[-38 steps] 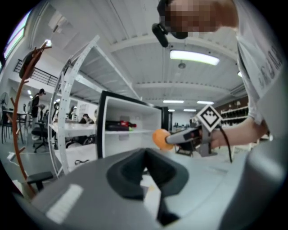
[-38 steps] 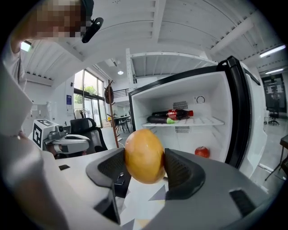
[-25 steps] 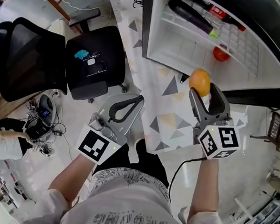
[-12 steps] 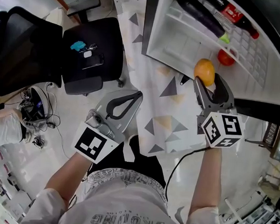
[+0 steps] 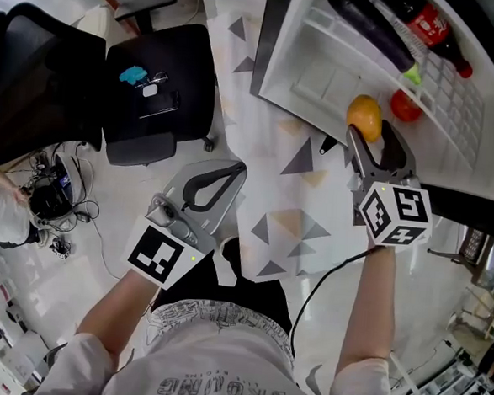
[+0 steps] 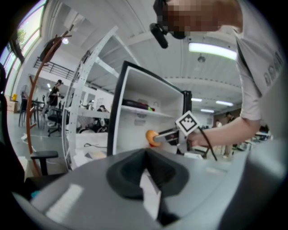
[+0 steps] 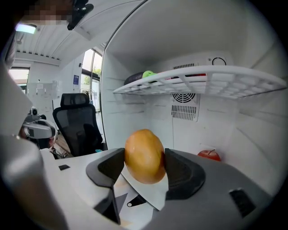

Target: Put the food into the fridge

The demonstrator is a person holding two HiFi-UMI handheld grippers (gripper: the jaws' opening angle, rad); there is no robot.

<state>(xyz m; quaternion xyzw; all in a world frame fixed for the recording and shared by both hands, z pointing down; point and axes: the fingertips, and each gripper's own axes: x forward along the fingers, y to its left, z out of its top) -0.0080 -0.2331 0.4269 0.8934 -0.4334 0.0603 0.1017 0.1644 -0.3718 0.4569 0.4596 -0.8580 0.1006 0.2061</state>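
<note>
My right gripper [image 5: 365,135] is shut on an orange fruit [image 5: 364,118], held at the mouth of the open white fridge [image 5: 324,67]. In the right gripper view the orange fruit [image 7: 144,156] sits squeezed between the two jaws, with a red apple [image 7: 208,155] on the fridge floor behind it. A wire shelf [image 7: 198,77] above carries a dark eggplant [image 5: 372,31] and a cola bottle [image 5: 427,28]. My left gripper [image 5: 221,182] hangs lower left over the floor, jaws closed together and empty. From the left gripper view the right gripper [image 6: 166,136] and the fruit [image 6: 152,136] show at the fridge.
A black office chair [image 5: 158,81] with a phone and a blue item on its seat stands left of the fridge. A patterned mat [image 5: 292,212] lies on the floor before the fridge. Cables and gear [image 5: 48,204] sit at far left.
The right gripper has carried the orange fruit up and forward, further into the fridge opening toward the apple. The left gripper has stayed about where it was.
</note>
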